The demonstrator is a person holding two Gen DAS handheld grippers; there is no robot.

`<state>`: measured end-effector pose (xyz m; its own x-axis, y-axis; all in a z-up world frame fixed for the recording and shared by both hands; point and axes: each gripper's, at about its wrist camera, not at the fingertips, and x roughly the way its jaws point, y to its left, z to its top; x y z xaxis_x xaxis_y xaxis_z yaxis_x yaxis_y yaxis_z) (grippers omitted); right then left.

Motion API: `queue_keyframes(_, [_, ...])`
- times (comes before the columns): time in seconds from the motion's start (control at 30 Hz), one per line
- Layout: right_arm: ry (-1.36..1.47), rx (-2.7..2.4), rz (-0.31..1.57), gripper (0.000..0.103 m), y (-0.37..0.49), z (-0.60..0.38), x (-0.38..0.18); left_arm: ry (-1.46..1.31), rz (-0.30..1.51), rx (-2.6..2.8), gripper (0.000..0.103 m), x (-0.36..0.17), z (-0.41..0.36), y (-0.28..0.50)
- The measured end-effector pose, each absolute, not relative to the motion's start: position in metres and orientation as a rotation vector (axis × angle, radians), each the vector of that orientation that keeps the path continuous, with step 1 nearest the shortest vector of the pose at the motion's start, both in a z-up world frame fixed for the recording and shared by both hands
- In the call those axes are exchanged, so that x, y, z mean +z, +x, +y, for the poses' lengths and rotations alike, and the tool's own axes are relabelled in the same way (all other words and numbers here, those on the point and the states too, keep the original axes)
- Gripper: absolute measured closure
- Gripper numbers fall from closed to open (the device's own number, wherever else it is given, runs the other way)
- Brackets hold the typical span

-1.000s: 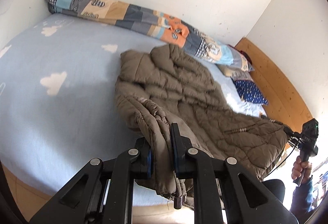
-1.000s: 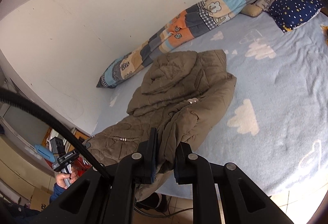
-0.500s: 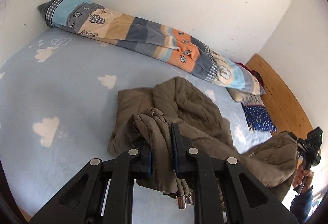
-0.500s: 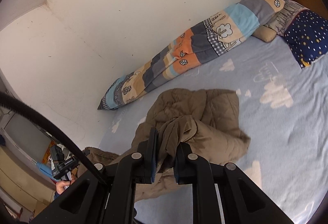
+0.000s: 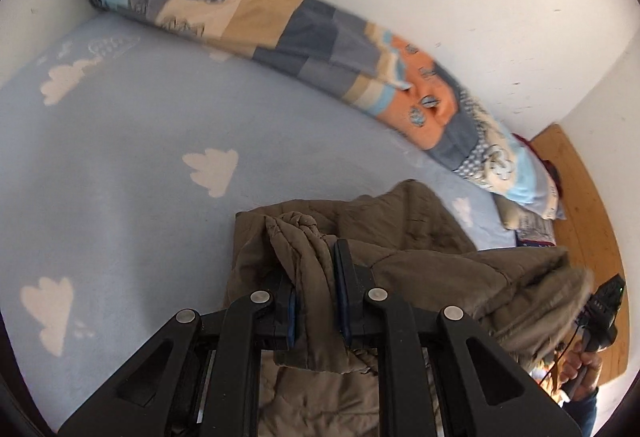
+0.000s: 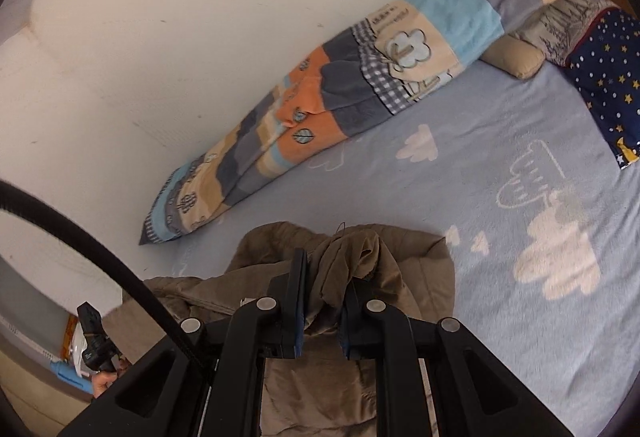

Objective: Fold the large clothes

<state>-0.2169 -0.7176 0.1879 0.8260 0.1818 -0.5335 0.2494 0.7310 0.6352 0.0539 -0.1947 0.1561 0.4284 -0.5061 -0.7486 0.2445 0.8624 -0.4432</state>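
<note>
An olive-brown quilted jacket [image 5: 420, 233] [image 6: 416, 277] lies doubled over on the blue bed sheet [image 5: 120, 177]. My left gripper [image 5: 314, 269] is shut on a bunched edge of it, and the fabric hangs down between the fingers. My right gripper [image 6: 326, 277] is shut on another bunch of the same edge. Both hold the cloth above the rest of the jacket. In the left wrist view a hand [image 5: 584, 361] shows at the right edge, beyond the jacket's far end. The jacket's lower layers are hidden under the fold.
A rolled patchwork blanket [image 5: 320, 49] [image 6: 340, 89] lies along the white wall. A navy star pillow [image 6: 604, 77] and a beige cushion [image 6: 516, 57] sit by the wooden headboard [image 5: 580, 205]. A black cable [image 6: 100, 249] crosses the right wrist view at left.
Both grippers have swept across the bed toward the wall, carrying the jacket's edge over its body. The jacket was spread out long and is now doubled into a shorter heap.
</note>
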Motion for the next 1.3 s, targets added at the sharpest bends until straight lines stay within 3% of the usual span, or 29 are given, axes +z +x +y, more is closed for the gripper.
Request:
queue_keyframes(0.23, [0.869,-0.092,0.695,0.088,-0.161,-0.748,0.120,-0.420,1.161,-0.463,0.083,0.098,-0.202,0.103])
queue_keyframes(0.43, [1.041,-0.081,0.704,0.086,-0.149,-0.766,0.073,-0.742,1.203,-0.561,0.072,0.073,-0.170,0.118])
queue_keyframes(0.5, [1.077,-0.065,0.682,0.083,-0.153,-0.770,0.071,-0.793,1.185,-0.591,0.064,0.076,-0.163,0.119])
queue_keyframes(0.53, [1.100,-0.058,0.670,0.079,-0.157,-0.773,0.071,-0.808,1.175,-0.593,0.061,0.078,-0.159,0.120])
queue_keyframes(0.6, [1.129,-0.068,0.632,0.059,-0.167,-0.780,0.077,-0.834,1.111,-0.550,0.036,0.088,-0.145,0.118])
queue_keyframes(0.63, [1.130,-0.085,0.607,0.035,-0.173,-0.784,0.083,-0.828,1.087,-0.521,0.033,0.093,-0.140,0.119])
queue_keyframes(0.67, [1.129,-0.096,0.586,0.022,-0.176,-0.785,0.088,-0.819,1.063,-0.496,0.031,0.100,-0.133,0.119])
queue_keyframes(0.9, [0.905,-0.045,0.520,0.031,-0.200,-0.758,0.158,-0.570,0.906,-0.544,0.031,0.164,-0.144,0.082])
queue_keyframes(1.07, [0.621,0.084,0.538,0.054,-0.179,-0.665,0.195,-0.262,0.810,-0.709,0.031,0.200,-0.219,0.019])
queue_keyframes(1.17, [0.514,0.114,0.561,0.065,-0.167,-0.618,0.196,-0.084,0.755,-0.756,0.031,0.204,-0.275,-0.016])
queue_keyframes(1.3, [0.317,0.110,0.588,0.069,-0.148,-0.559,0.184,0.076,0.747,-0.755,0.031,0.181,-0.336,-0.031])
